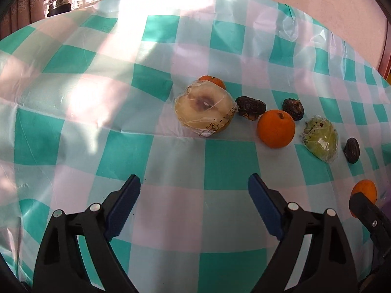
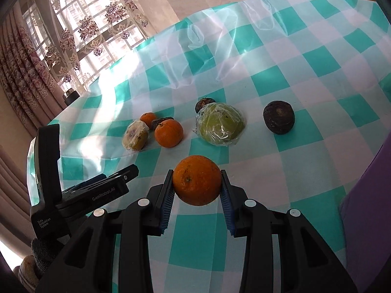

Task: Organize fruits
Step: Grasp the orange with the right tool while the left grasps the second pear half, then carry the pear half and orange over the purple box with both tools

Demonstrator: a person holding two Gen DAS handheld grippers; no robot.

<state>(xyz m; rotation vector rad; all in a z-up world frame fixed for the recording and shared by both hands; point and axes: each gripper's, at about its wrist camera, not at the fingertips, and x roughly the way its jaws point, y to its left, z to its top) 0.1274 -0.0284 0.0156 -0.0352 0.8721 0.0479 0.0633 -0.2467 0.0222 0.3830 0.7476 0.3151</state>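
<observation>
From the left wrist view, the left gripper (image 1: 194, 210) hangs over the checked bench (image 1: 229, 163) with its jaws spread wide and nothing between them; the fruit lies ahead of it, apart from the jaws: a wrapped pale fruit half (image 1: 204, 108) nearest, cut face up, a small orange (image 1: 213, 81) tucked just behind it, a dark wrinkled fruit (image 1: 250, 108) touching its right edge, then a loose orange (image 1: 276, 129), another dark fruit (image 1: 293, 108), a wrapped green half (image 1: 321, 139) and a last dark one (image 1: 352, 150) further right; I'd judge the film on the halves slippery and the flesh under it soft, so they want a light squeeze across the rind, not the cut face.

From the right wrist view, the right gripper (image 2: 198, 193) has its jaws closed partway onto an orange (image 2: 197, 183), the blue pads (image 2: 167, 200) pressing either side near its widest part, the fruit lifted clear of the cloth as far as I can tell; it looks firm, round and moderately heavy, likely to roll if the hold sits off the middle, though here the grip seems centred; beyond it sit the green half (image 2: 221, 127), a dark round fruit (image 2: 278, 117) well to the right, and the other orange (image 2: 169, 133) beside the pale half (image 2: 135, 134) to the left.
</observation>
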